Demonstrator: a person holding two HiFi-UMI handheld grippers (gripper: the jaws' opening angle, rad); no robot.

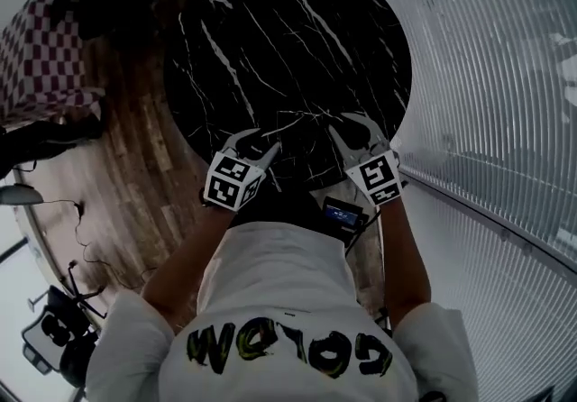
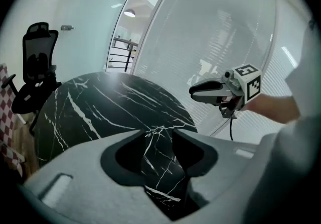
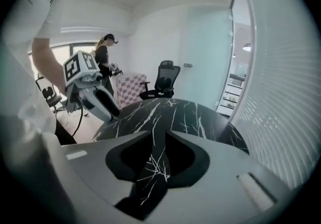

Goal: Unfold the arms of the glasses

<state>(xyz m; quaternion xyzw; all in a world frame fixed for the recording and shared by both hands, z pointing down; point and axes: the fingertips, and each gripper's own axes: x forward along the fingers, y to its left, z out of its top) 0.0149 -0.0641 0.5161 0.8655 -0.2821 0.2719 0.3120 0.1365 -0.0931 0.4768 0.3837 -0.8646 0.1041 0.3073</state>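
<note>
No glasses show in any view. A round black marble table (image 1: 288, 58) fills the middle of the head view, and its top looks bare. My left gripper (image 1: 255, 143) hangs over the table's near edge with its jaws apart and nothing between them. The right gripper (image 1: 353, 127) is level with it to the right, also open and empty. In the left gripper view only marble (image 2: 100, 107) shows through the gap of the left gripper (image 2: 159, 133), and the right gripper (image 2: 208, 91) floats off to the right. The right gripper view shows the right gripper (image 3: 158, 133) the same way.
A curved glass wall with blinds (image 1: 496, 76) runs close along the table's right side. A black office chair (image 3: 168, 80) and a checkered seat (image 1: 41, 58) stand beyond the table on a wooden floor. Another person (image 3: 105, 62) stands at the back left.
</note>
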